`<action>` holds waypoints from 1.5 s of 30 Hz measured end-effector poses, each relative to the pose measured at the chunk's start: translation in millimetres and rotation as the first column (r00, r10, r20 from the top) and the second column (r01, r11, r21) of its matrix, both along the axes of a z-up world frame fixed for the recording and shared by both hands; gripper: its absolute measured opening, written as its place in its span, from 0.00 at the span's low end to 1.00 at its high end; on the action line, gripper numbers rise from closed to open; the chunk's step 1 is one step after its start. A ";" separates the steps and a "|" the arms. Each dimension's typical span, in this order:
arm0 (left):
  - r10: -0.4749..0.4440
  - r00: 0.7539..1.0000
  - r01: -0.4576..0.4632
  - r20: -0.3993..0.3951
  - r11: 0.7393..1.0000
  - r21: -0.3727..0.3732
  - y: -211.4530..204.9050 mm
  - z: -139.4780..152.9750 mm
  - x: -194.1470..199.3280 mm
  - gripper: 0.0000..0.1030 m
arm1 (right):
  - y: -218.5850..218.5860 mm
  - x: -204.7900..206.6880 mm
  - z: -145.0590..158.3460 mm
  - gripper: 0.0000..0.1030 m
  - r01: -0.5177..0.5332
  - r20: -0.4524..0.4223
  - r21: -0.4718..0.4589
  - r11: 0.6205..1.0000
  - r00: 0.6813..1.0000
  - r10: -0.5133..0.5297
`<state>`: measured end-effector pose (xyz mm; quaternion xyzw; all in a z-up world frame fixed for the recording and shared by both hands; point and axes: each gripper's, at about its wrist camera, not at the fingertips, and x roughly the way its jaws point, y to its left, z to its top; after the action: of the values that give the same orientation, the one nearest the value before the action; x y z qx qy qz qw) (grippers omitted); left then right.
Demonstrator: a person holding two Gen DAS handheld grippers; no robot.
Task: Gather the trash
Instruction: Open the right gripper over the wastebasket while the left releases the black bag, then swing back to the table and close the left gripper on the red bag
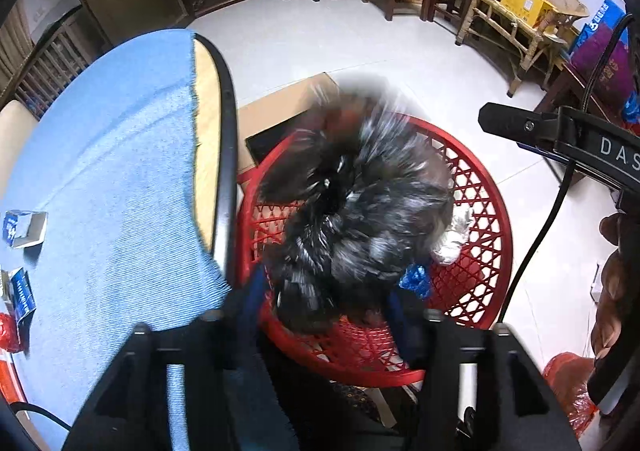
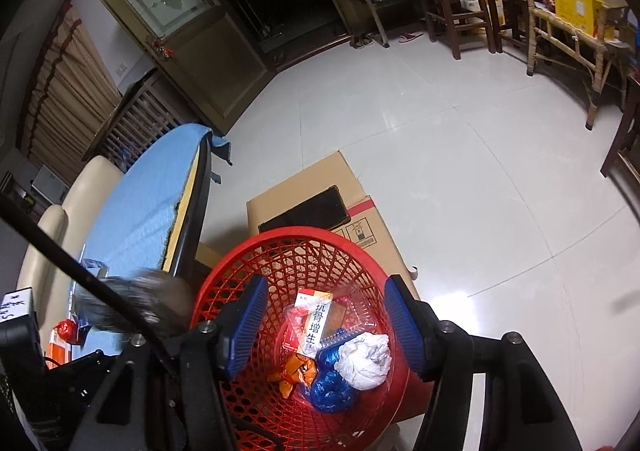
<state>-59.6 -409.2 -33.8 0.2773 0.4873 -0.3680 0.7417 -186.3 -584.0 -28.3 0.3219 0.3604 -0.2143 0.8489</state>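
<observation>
Both claws are hanging over the red mesh wastebasket [image 2: 304,335]. Between the blue pads of the right gripper [image 2: 324,325], which are standing spread with nothing pinched, the basket's contents are lying in plain sight: a white crumpled wad [image 2: 365,361], blue wrappers [image 2: 332,387], an orange wrapper [image 2: 294,371] and a small printed carton [image 2: 314,325]. The left gripper [image 1: 328,315] is also standing spread, and a dark, shiny bundle [image 1: 356,211], badly blurred, is sitting just beyond its fingers over the basket's mouth; whether it is touching the pads I cannot tell.

Risk, as I am judging it: the bundle is looking bulky and is lying towards the rim on the table side, so it could catch the rim and spill onto the floor, or knock the light basket, which seems to be perching on a cardboard box [image 2: 320,191]. More litter is still waiting on the blue tablecloth [image 1: 120,171]: small blue-and-white cartons [image 1: 22,229] and a red wrapper [image 1: 8,331].

Each gripper is pointing steeply downward into the basket, the left more steeply. From the left camera the right gripper's body is reaching in from the right edge, a hand [image 1: 616,291] gripping it.
</observation>
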 end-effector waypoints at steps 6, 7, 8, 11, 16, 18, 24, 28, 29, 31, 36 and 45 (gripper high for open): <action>-0.019 1.000 0.019 -0.015 1.000 -0.013 1.7 2.9 1.0 0.66 | 0.5 -4.2 8.5 0.62 0.011 0.008 -0.010 1.000 1.000 -0.011; -0.008 1.000 0.007 -0.017 1.000 -0.019 6.4 3.3 2.7 0.66 | 0.2 -5.1 9.3 0.62 0.012 0.009 -0.011 1.000 1.000 -0.012; 0.005 1.000 -0.006 -0.024 1.000 -0.031 12.6 4.4 4.9 0.66 | 0.4 -5.3 10.3 0.62 0.013 0.010 -0.013 1.000 1.000 -0.013; 0.050 0.998 -0.052 -0.033 0.997 -0.063 36.0 12.3 12.6 0.66 | 4.5 -2.8 13.1 0.62 0.009 0.008 -0.016 1.000 1.000 -0.009; 0.164 0.986 -0.167 -0.044 0.982 -0.093 85.0 18.5 32.5 0.68 | 25.4 15.7 18.1 0.62 -0.041 0.001 -0.028 0.999 0.999 0.041; 0.211 0.976 -0.216 -0.057 0.971 -0.102 104.5 18.3 40.9 0.68 | 34.2 25.2 18.6 0.62 -0.070 0.000 -0.031 0.997 0.998 0.070; 0.344 0.937 -0.349 -0.065 0.929 -0.125 166.2 16.8 57.3 0.69 | 83.6 67.9 17.8 0.62 -0.201 -0.020 -0.038 0.979 0.979 0.201; 0.442 0.894 -0.447 -0.071 0.882 -0.147 218.4 16.2 72.4 0.69 | 122.4 96.3 19.4 0.62 -0.295 -0.032 -0.052 0.954 0.955 0.294; 0.456 0.887 -0.462 -0.072 0.874 -0.150 227.0 15.4 75.5 0.69 | 131.2 101.7 19.9 0.62 -0.315 -0.034 -0.057 0.947 0.949 0.313; 0.509 0.858 -0.513 -0.071 0.844 -0.156 256.1 14.4 86.9 0.69 | 151.2 113.9 21.4 0.62 -0.359 -0.039 -0.067 0.931 0.933 0.357; 0.638 0.766 -0.639 -0.078 0.743 -0.200 319.2 18.8 120.3 0.69 | 189.8 133.8 22.7 0.63 -0.431 -0.059 -0.084 0.898 0.902 0.427; 0.762 0.637 -0.760 -0.118 0.594 -0.265 372.5 12.6 196.6 0.69 | 231.4 150.4 29.3 0.63 -0.499 -0.097 -0.114 0.859 0.866 0.491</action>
<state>137.0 -36.7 -21.2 -0.0675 0.4966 -0.0828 0.8614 -35.9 -352.6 1.0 0.1533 0.4429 -0.0232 0.8830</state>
